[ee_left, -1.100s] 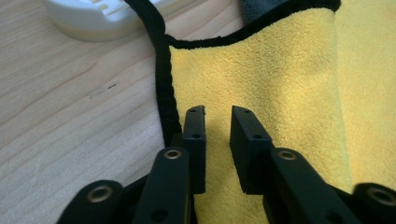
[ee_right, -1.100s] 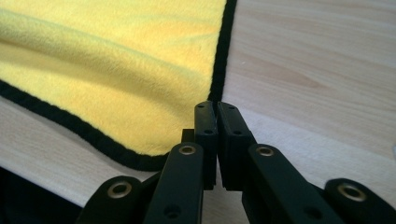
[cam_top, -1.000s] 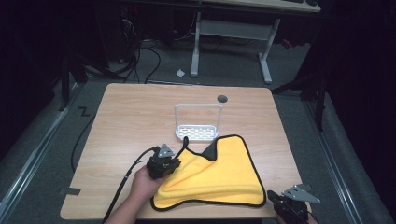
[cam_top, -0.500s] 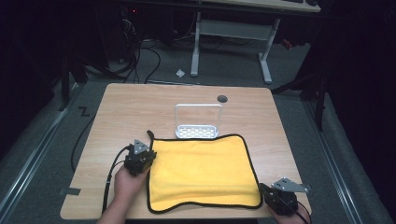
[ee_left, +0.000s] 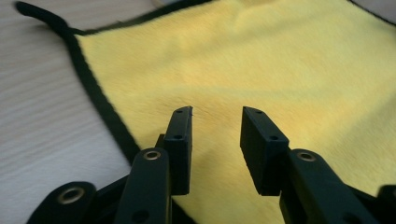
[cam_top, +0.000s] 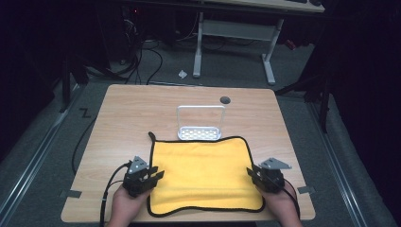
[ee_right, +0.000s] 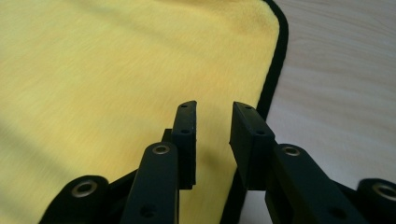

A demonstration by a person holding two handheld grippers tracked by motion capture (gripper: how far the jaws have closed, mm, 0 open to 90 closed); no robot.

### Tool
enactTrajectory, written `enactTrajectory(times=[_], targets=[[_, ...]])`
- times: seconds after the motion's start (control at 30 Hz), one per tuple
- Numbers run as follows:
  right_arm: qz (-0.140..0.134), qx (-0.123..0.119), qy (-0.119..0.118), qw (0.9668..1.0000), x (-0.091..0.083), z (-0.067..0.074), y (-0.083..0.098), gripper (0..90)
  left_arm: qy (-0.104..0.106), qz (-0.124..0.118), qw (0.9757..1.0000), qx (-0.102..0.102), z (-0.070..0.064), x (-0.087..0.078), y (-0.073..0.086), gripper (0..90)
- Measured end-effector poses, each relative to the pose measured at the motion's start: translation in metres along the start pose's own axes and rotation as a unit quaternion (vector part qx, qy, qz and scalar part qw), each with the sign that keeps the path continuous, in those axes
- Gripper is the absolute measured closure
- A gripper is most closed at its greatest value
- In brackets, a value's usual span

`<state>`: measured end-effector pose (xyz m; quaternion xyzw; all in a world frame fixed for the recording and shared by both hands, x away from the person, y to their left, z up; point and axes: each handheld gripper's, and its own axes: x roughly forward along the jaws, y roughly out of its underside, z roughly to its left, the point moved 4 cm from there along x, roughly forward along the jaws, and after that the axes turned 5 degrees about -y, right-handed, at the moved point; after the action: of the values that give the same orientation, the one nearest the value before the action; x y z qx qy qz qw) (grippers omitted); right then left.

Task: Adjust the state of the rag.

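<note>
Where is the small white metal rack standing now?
In the high view, the white metal rack stands mid-table, touching the far edge of the yellow cloth, near the dark round hole.

We count one yellow microfibre cloth with black edging [cam_top: 204,175] and one white perforated metal rack with a tall looped handle [cam_top: 200,123] on one light wooden table [cam_top: 142,106]. We also count two black two-jaw grippers, the left [cam_top: 150,177] and the right [cam_top: 255,176], each held in one hand.
</note>
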<state>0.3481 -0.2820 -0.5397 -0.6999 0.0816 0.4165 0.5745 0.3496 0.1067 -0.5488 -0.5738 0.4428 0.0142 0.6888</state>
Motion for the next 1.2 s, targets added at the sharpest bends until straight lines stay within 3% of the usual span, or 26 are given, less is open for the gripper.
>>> enactTrajectory(times=[0.03, 0.07, 0.13, 0.33, 0.43, 0.57, 0.73, 0.8, 0.93, 1.0, 1.07, 1.2], targets=[[0.014, 0.005, 0.004, 0.9999, 0.018, -0.007, -0.009, 72.0, -0.013, 0.020, 0.9996, 0.016, 0.000, 0.007, 0.004, 64.4], [0.021, 0.008, 0.006, 0.9997, 0.026, -0.010, -0.012, 72.0, -0.013, 0.024, 0.9994, 0.019, 0.001, 0.010, 0.006, 64.7], [0.030, 0.010, 0.010, 0.9995, 0.035, -0.014, -0.012, 72.1, -0.008, 0.023, 0.9996, 0.013, 0.002, 0.009, 0.007, 65.5], [0.031, 0.010, 0.001, 0.9995, 0.017, -0.010, 0.005, 72.0, -0.008, 0.035, 0.9981, 0.049, -0.009, -0.002, 0.016, 66.0], [0.023, 0.011, 0.006, 0.9997, 0.006, -0.010, 0.016, 71.8, -0.011, 0.034, 0.9979, 0.055, -0.011, -0.002, 0.017, 65.9], [0.018, 0.010, 0.017, 0.9996, 0.007, -0.015, 0.016, 71.4, -0.011, 0.024, 0.9987, 0.043, -0.009, 0.005, 0.011, 65.6], [0.013, 0.020, 0.026, 0.9994, 0.013, -0.025, 0.012, 70.7, 0.009, 0.023, 0.9996, 0.014, -0.005, 0.012, 0.003, 59.0], [0.007, 0.024, 0.027, 0.9993, 0.010, -0.024, 0.009, 67.5, -0.009, 0.006, 0.9999, 0.001, 0.010, 0.008, -0.002, 56.6], [-0.035, 0.018, 0.004, 0.9992, -0.006, -0.007, -0.003, 64.2, -0.030, -0.011, 0.9991, -0.027, 0.039, 0.017, -0.012, 52.9], [-0.054, 0.000, -0.003, 0.9985, -0.012, 0.005, -0.008, 62.7, -0.035, -0.013, 0.9986, -0.038, 0.049, 0.026, -0.019, 51.4], [-0.062, -0.013, -0.004, 0.9980, -0.014, 0.016, -0.012, 62.2, -0.039, -0.010, 0.9981, -0.046, 0.058, 0.038, -0.025, 50.1], [-0.058, -0.028, -0.001, 0.9979, -0.011, 0.026, -0.014, 61.8, -0.055, -0.002, 0.9977, -0.040, 0.067, 0.059, -0.038, 47.3]])
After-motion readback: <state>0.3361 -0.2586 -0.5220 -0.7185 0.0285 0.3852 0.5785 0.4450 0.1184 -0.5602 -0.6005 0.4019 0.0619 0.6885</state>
